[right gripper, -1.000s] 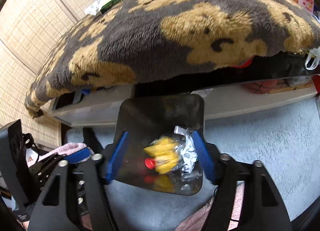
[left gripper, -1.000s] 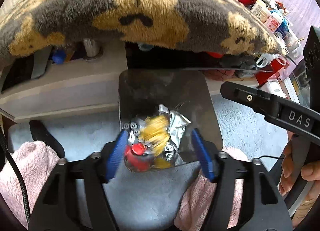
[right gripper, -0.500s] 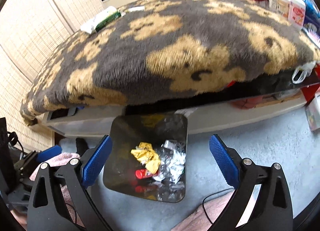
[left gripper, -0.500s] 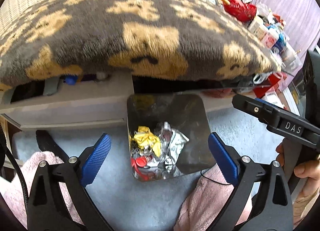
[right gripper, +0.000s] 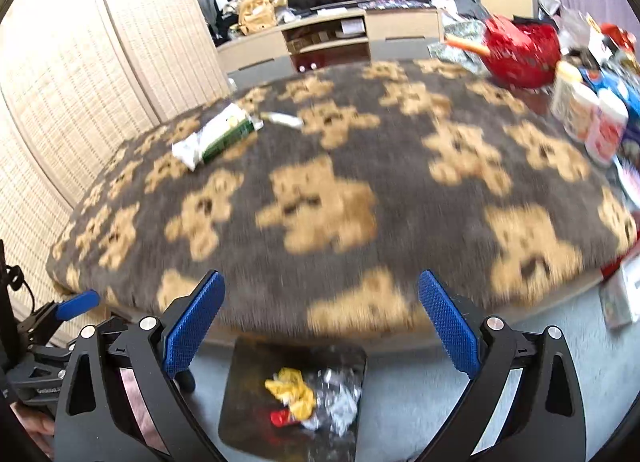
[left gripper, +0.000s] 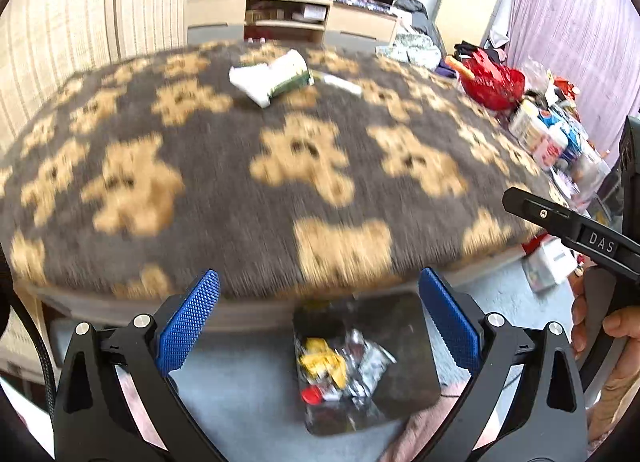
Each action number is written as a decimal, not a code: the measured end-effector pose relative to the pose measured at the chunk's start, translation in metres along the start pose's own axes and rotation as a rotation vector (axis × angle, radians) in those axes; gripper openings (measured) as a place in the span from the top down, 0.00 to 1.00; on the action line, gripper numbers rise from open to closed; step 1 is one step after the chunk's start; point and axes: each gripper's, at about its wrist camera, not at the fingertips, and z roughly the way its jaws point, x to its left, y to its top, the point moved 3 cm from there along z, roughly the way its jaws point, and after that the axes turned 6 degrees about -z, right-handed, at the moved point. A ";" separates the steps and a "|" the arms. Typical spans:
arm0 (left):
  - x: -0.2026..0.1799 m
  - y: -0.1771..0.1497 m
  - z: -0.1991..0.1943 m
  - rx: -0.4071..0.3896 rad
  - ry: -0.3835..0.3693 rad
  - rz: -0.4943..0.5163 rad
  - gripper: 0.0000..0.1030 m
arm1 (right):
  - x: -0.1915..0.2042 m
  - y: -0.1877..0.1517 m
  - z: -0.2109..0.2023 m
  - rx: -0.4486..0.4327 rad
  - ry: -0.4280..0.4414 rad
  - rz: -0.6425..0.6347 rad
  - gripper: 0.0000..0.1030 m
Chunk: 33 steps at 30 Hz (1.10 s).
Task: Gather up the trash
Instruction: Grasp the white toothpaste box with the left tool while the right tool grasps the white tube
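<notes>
Blanket (left gripper: 248,197), grey-brown with tan teddy bears, covers the low table. Trash bin (left gripper: 404,342), dark and square, stands on pale carpet (left gripper: 248,394) just below the table edge; crumpled yellow wrapper (left gripper: 322,360), foil and a red cap lie inside. White-green wrapper (right gripper: 214,135) lies on the blanket's far side. Left gripper (left gripper: 318,324) and right gripper (right gripper: 320,328): jaws spread wide, empty.
</notes>
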 end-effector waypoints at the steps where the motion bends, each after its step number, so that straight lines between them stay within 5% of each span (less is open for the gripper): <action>1: 0.001 0.009 0.002 -0.008 0.005 0.005 0.08 | 0.002 0.009 0.003 -0.007 -0.001 -0.010 0.05; 18: 0.044 0.140 0.091 -0.046 0.114 0.028 0.08 | 0.007 0.126 0.135 0.002 -0.039 -0.105 0.05; 25: 0.051 0.171 0.133 -0.042 0.132 0.065 0.10 | 0.019 0.145 0.187 0.034 0.026 -0.138 0.36; 33: 0.048 0.191 0.163 -0.031 0.109 0.099 0.18 | 0.033 0.160 0.222 0.055 0.055 -0.185 0.41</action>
